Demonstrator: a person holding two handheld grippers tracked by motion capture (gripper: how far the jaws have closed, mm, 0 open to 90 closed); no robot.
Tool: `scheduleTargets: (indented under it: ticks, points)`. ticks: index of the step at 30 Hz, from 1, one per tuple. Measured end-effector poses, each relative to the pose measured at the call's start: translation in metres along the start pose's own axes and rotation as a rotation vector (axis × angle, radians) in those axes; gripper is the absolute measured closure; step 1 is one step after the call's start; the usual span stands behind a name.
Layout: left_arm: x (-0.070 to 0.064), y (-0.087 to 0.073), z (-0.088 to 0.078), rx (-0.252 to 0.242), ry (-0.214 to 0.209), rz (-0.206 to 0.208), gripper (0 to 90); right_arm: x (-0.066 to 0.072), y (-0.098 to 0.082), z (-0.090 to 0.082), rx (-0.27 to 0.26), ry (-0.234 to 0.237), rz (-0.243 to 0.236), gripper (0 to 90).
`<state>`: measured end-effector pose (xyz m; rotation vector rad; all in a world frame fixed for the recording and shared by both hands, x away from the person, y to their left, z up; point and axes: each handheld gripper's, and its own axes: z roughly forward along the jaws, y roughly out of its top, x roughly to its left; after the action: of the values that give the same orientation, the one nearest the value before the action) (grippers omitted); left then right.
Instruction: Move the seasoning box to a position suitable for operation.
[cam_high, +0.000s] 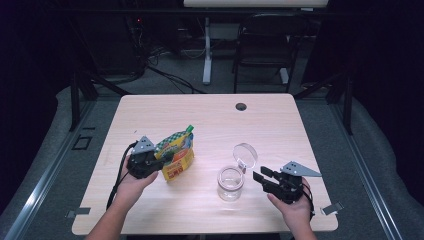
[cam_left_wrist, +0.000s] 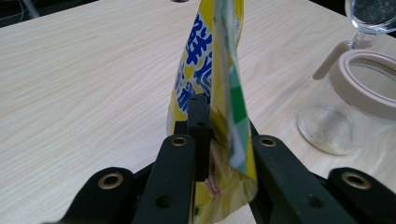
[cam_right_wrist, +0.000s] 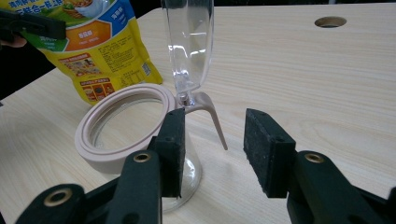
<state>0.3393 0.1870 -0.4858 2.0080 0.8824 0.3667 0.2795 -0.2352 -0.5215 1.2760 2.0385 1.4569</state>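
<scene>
A yellow snack pouch (cam_high: 176, 156) is held upright on the wooden table (cam_high: 150, 115) by the left gripper (cam_high: 156, 162), whose jaws are pinched narrowly on the pouch's edge; in the left gripper view the pouch (cam_left_wrist: 205, 70) is seen squeezed between the two black jaws. From the table's middle in the high view, the pouch lies at about nine o'clock. A clear glass jar (cam_high: 230, 183) with a beige rim stands at about five o'clock, well apart from the pouch, and its clear hinged lid (cam_high: 245, 154) is swung open and raised on the jar's far side (the lid is joined to the rim by a beige arm). The right gripper (cam_high: 260, 175) is held just beside the jar at its three o'clock, with the jaws set apart and nothing gripped between them; in the right gripper view the jar rim (cam_right_wrist: 119, 128) is seen beyond the left-hand jaw, and the lid's arm (cam_right_wrist: 210, 116) rises in the gap, farther off. A round cable hole (cam_high: 241, 106) is set in the table at twelve o'clock. Beyond the table a dark chair (cam_high: 262, 45) and a white stand (cam_high: 207, 50) can be made out on the floor.
</scene>
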Motion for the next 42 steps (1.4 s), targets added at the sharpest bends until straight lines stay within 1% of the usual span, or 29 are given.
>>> scheduleTargets:
  ticks: [3,6,12,14,17,21,25,28,29,30,32,33,37,39,42]
  points:
    - [-0.004,-0.003,-0.004,-0.003,-0.004,0.002,84.6,0.0,0.0,0.0,-0.004,0.002,0.003,59.0]
    - [-0.007,-0.007,-0.008,-0.009,-0.015,-0.007,84.7,0.0,0.0,-0.001,-0.003,-0.001,0.001,59.0]
    - [-0.011,-0.016,-0.019,-0.017,-0.045,0.004,84.7,0.001,0.0,-0.001,-0.003,0.0,-0.002,59.0]
    - [-0.011,-0.017,-0.021,-0.017,-0.048,0.005,84.7,0.001,0.0,0.0,-0.003,0.0,-0.002,59.0]
    - [-0.011,-0.023,-0.028,-0.021,-0.065,0.005,84.3,0.002,0.0,0.0,0.0,-0.001,-0.002,59.0]
    - [-0.01,-0.026,-0.031,-0.03,-0.067,0.008,83.2,0.001,0.0,0.0,0.006,-0.001,-0.007,59.0]
    - [-0.01,-0.027,-0.031,-0.037,-0.07,-0.01,81.5,0.003,-0.001,0.001,0.006,0.001,-0.009,59.1]
    - [-0.01,-0.028,-0.03,-0.042,-0.068,-0.019,76.9,0.003,-0.001,0.001,0.009,-0.001,-0.011,59.0]
    - [-0.01,-0.028,-0.03,-0.034,-0.062,-0.017,73.5,0.002,-0.001,0.001,0.008,-0.002,-0.009,59.0]
    - [-0.01,-0.029,-0.029,-0.04,-0.055,-0.023,69.8,0.002,-0.001,0.001,0.006,-0.003,-0.007,59.0]
    - [-0.009,-0.03,-0.028,-0.039,-0.058,-0.027,67.1,0.002,-0.001,0.0,0.006,-0.002,-0.006,59.0]
    - [-0.009,-0.031,-0.027,-0.041,-0.061,-0.036,65.9,0.001,-0.001,0.0,0.008,-0.002,-0.008,59.0]
    - [-0.008,-0.036,-0.025,-0.034,-0.051,-0.041,60.2,0.001,-0.002,0.001,0.004,-0.003,-0.004,59.0]
    - [-0.007,-0.039,-0.026,-0.045,-0.047,-0.043,58.0,0.002,-0.002,0.001,0.006,-0.004,-0.007,59.0]
    - [-0.005,-0.042,-0.026,-0.065,-0.052,-0.058,54.4,0.001,-0.002,0.001,0.007,-0.005,-0.005,58.9]
